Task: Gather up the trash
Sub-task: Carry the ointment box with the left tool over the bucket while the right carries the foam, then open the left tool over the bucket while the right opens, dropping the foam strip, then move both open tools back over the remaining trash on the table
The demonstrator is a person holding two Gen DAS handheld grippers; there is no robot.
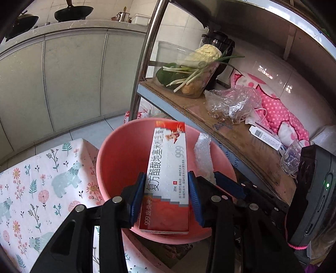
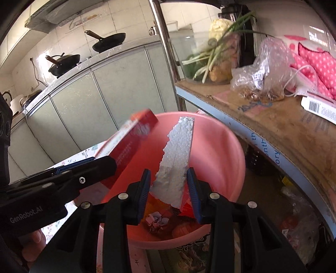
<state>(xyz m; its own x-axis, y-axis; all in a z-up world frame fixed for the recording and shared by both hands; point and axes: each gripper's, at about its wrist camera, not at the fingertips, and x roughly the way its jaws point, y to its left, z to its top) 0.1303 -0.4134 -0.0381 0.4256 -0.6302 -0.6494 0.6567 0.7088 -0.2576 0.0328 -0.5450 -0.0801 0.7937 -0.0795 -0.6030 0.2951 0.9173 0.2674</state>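
Floral tablecloth (image 1: 42, 178), pink basin (image 1: 117, 159), cardboard-lined shelf (image 1: 241, 134), tiled kitchen

red-white carton (image 1: 166, 178) – tilted | foam shard (image 2: 178, 159) – upright | over pink basin (image 2: 222, 151)

At upper left, two black woks (image 1: 73, 13) sit on the kitchen counter (image 1: 69, 26) above pale cabinet doors (image 1: 73, 77). At right, a cardboard-lined shelf (image 1: 241, 134) carries a clear container of scallions (image 1: 189, 75) and cabbage (image 1: 208, 52), a crumpled plastic bag (image 1: 233, 103) and pink polka-dot fabric (image 1: 277, 109). At lower left lies a floral bear-print cloth (image 1: 42, 189).
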